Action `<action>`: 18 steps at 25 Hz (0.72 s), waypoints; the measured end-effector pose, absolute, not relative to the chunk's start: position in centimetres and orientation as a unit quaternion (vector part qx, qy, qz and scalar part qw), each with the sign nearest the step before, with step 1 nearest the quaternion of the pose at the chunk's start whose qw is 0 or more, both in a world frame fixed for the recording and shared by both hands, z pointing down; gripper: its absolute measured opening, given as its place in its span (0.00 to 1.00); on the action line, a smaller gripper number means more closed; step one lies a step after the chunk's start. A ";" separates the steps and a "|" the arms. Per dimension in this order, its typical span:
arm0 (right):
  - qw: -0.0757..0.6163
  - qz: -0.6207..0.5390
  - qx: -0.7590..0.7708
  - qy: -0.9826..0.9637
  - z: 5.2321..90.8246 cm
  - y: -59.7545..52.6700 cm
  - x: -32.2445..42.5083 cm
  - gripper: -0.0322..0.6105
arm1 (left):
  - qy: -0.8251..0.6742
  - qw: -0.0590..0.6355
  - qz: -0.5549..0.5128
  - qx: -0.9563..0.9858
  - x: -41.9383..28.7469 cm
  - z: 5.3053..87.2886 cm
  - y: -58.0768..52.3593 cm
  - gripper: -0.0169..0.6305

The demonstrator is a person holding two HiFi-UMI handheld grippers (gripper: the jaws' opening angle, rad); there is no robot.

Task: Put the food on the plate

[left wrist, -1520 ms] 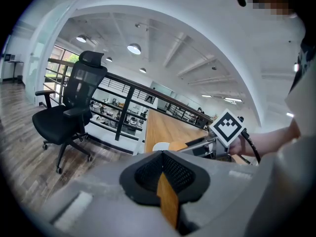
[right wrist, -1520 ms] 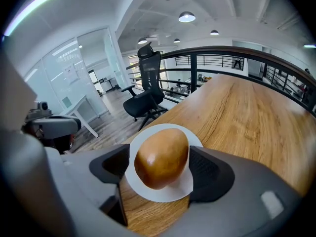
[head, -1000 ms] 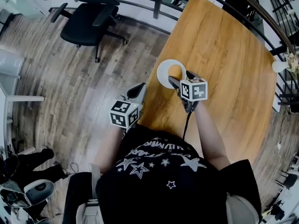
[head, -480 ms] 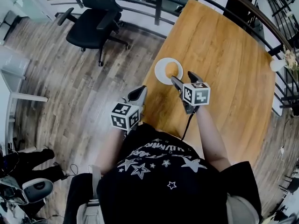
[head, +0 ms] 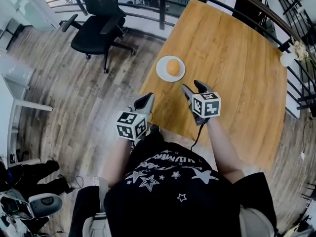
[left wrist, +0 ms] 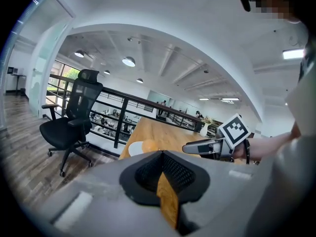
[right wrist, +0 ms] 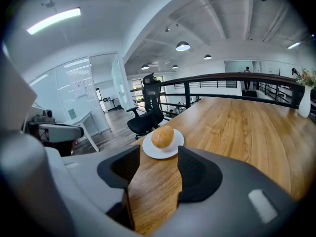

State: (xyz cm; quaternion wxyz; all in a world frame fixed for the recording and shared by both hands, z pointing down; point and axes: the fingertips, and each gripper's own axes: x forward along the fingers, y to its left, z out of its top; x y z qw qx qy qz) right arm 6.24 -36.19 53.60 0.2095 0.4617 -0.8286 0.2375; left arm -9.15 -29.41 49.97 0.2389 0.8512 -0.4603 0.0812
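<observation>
Wooden counter (head: 237,58), white plate (head: 162,73) near its left edge, on the side towards the office chair (head: 96,26). The food (head: 172,67), a golden-brown lump (roll or potato, can't tell which), sits in the middle of the plate, clear of the rim all round.

Right gripper (head: 191,86): your fingers stand partly apart and have just been closing. Nothing is between them but bare wood. The right gripper view looks straight through the gap at the plate, so the food lies dead ahead of those fingers, on their line, with a stretch of open counter between.

Left gripper (head: 146,99): fingers drawn together, only a sliver of wood showing below the pads, nothing held. It hangs at the counter's near edge, lower left of the plate; from there the food lies ahead and a little left of the fingers.

Nearer hand: the right, and it's the one already aligned.

Shape: close to round, slightly oval, no long axis worth squaring up to.

Judgement: food is on the plate, so the task reads as done. No reach is called for; if you must nudge it, go straight in with the right.
</observation>
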 end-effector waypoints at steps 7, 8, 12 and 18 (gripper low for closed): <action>0.189 0.238 0.469 -0.829 52.8 -31.4 8.4 0.32 | -0.458 0.239 0.087 0.852 -6.9 50.5 -25.4 0.03; 0.186 0.238 0.471 -0.829 52.7 -30.5 8.8 0.30 | -0.458 0.241 0.088 0.851 -6.6 50.6 -24.7 0.03; 0.179 0.237 0.476 -0.828 52.3 -27.0 11.1 0.24 | -0.457 0.242 0.089 0.851 -5.0 50.8 -21.9 0.03; 0.174 0.225 0.491 -0.823 51.1 -23.6 15.1 0.15 | -0.449 0.235 0.090 0.857 -2.0 49.9 -18.8 0.03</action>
